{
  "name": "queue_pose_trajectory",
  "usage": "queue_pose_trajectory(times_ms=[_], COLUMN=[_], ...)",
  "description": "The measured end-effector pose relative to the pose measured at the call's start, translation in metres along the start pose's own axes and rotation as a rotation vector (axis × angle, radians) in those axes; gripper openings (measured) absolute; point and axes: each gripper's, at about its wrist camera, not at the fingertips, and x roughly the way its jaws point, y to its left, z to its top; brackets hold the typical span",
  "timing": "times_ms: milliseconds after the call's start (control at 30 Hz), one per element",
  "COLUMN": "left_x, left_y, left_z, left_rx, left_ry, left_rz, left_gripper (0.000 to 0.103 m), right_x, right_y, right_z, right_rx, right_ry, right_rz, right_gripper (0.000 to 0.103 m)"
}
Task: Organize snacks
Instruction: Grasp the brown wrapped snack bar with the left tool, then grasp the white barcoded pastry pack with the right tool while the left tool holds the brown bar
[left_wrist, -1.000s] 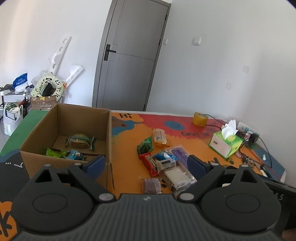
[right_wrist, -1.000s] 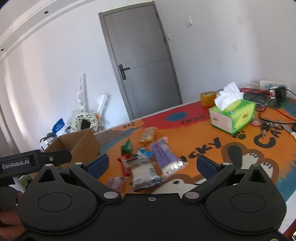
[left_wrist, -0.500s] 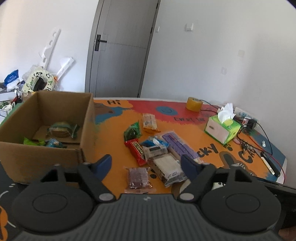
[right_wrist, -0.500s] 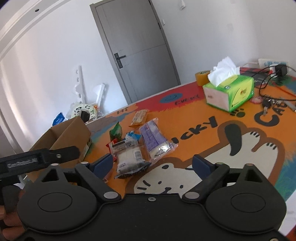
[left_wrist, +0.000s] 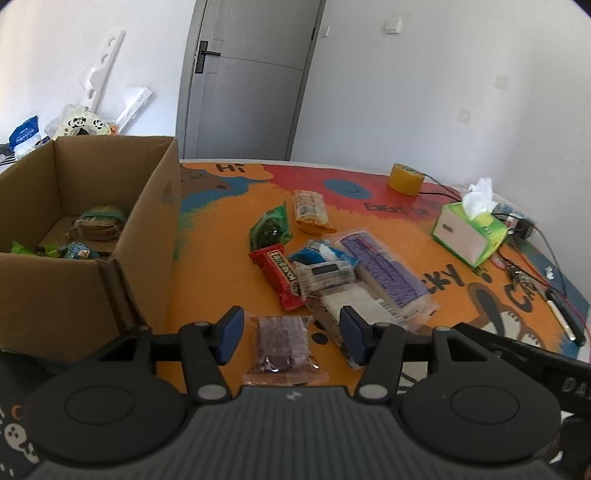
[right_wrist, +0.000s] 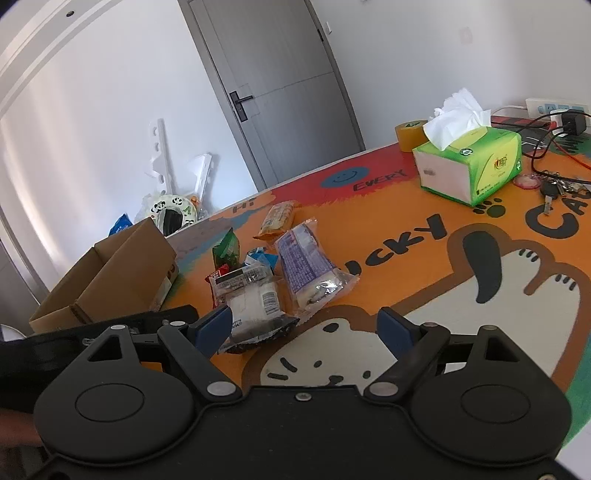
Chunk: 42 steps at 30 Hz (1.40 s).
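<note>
We hold the left tool (left_wrist: 290, 334) w/ jaws closing, dark purple snack pack (left_wrist: 281, 343) between the pads, not pinched yet. Right tool (right_wrist: 304, 328) is apart, closing on nothing. Farther on the surface (left_wrist: 369, 218), the snack pile incl. red bar (left_wrist: 280, 277); cardboard box (left_wrist: 147, 236) sits just left.

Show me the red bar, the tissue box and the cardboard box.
red bar (left_wrist: 281, 277), left wrist view, middle of its wrapper.
tissue box (right_wrist: 466, 167), right wrist view, its front side.
cardboard box (left_wrist: 48, 291), left wrist view, its near outer wall.
</note>
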Motion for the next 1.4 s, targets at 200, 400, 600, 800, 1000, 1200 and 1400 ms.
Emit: queue_pose_trajectory(times_ms=[200,400,600,800,1000,1200,1400], left_x=[0.020,0.024,0.013,-0.003,-0.009,-0.012,-0.013], left_y=[0.006,0.009,0.014,0.018,0.027,0.033,0.037], left_z=[-0.004,-0.008,-0.006,-0.004,-0.005,-0.008,-0.011], left_rx=[-0.018,-0.016,-0.040,-0.045,-0.076,-0.099,-0.105], left_ry=[0.038,0.037,0.043,0.018,0.010,0.009,0.017], left_rz=[0.023,0.020,-0.001,-0.011,0.006,0.021,0.026], left_gripper=[0.049,0.033,0.031,0.031,0.031,0.031,0.030], right_x=[0.010,0.022,0.034,0.046,0.059,0.075,0.082], right_y=[0.004,0.011,0.020,0.028,0.039,0.048,0.049], right_z=[0.002,0.005,0.009,0.013,0.016,0.015,0.006], right_rx=[-0.007,-0.019,-0.037,-0.038,-0.061,-0.090,-0.109], right_ry=[0.014,0.027,0.034,0.039,0.056,0.091,0.139], right_rz=[0.009,0.026,0.049,0.076,0.106,0.109,0.074], right_gripper=[0.085,0.085,0.085,0.085,0.085,0.085,0.058])
